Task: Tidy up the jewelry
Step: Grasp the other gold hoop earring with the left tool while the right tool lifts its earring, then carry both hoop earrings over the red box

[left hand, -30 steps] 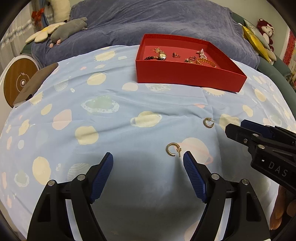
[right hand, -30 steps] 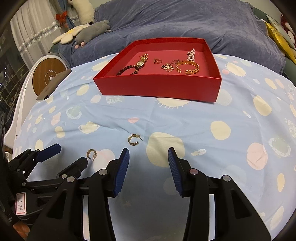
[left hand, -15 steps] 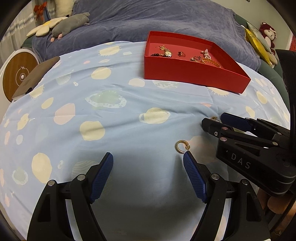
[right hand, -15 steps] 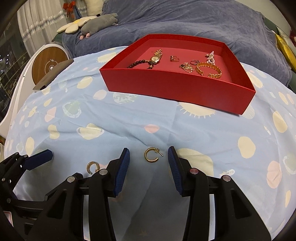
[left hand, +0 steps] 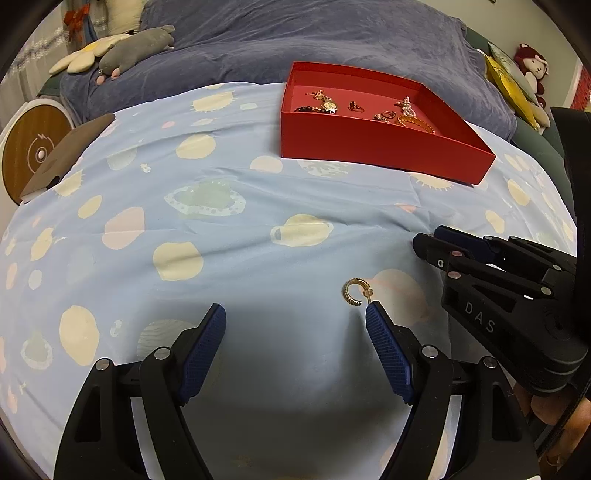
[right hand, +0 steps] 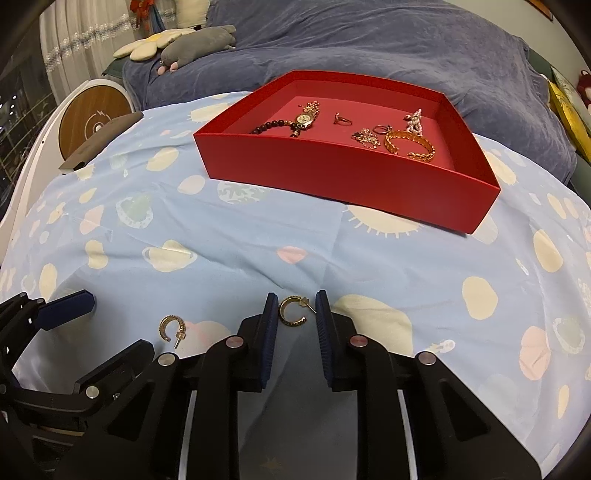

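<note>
A gold hoop earring [right hand: 293,312] lies on the blue patterned cloth between the pads of my right gripper [right hand: 295,308]. Its jaws are closing and the pads touch both sides of the hoop. A second gold hoop earring [left hand: 356,297] [right hand: 171,328] rests on the cloth just beyond the right fingertip of my left gripper [left hand: 295,310], which stands wide open and holds nothing. The right gripper [left hand: 428,238] shows at the right of the left wrist view. Farther back stands the red box [right hand: 332,177] [left hand: 369,147] holding a watch, a bead bracelet, rings and a gold chain bracelet [right hand: 410,146].
A dark flat pad [left hand: 70,147] lies at the cloth's far left edge beside a round wooden disc [left hand: 33,155]. Behind the box is a purple blanket [left hand: 295,33] with plush toys [left hand: 136,42]. A person's hand [left hand: 554,417] is at the lower right.
The right gripper moved left and forward until the hoop earring lay between its pads, then narrowed its jaws onto it. The left gripper kept still and open.
</note>
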The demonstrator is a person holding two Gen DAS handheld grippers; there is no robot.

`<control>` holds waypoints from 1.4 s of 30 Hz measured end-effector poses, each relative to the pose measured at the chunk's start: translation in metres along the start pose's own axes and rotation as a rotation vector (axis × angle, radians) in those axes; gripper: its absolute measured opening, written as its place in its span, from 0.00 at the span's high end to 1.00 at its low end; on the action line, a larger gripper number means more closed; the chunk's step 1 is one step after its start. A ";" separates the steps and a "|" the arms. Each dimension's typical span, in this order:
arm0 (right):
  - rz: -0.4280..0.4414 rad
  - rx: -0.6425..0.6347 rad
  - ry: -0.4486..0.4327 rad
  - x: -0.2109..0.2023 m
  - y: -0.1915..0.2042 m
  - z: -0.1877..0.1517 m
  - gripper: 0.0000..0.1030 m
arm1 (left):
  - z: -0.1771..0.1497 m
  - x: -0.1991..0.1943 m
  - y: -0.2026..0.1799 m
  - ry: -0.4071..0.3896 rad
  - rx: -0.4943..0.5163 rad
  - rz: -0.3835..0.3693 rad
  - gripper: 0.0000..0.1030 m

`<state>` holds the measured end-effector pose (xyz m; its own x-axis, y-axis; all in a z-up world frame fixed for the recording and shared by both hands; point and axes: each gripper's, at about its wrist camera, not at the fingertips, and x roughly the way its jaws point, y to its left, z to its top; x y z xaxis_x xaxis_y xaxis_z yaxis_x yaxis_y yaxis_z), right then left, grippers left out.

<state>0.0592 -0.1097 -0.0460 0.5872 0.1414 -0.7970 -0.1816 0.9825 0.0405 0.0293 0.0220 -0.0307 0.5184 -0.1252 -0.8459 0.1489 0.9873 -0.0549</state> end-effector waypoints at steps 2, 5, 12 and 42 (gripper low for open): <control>0.005 0.007 0.000 -0.003 -0.002 -0.002 0.81 | 0.001 0.000 -0.002 -0.002 0.002 -0.005 0.27; 0.015 0.023 -0.001 -0.009 -0.009 -0.003 0.81 | 0.003 0.001 -0.008 -0.010 0.009 -0.010 0.27; 0.027 0.054 -0.013 -0.022 -0.023 -0.007 0.81 | 0.005 0.012 -0.022 -0.014 0.034 -0.005 0.29; 0.027 0.071 -0.023 -0.034 -0.029 -0.013 0.81 | -0.002 0.008 -0.032 -0.051 0.084 -0.050 0.87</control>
<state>0.0344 -0.1450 -0.0281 0.6012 0.1696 -0.7809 -0.1416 0.9844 0.1048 0.0269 -0.0105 -0.0373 0.5504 -0.1810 -0.8150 0.2443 0.9684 -0.0501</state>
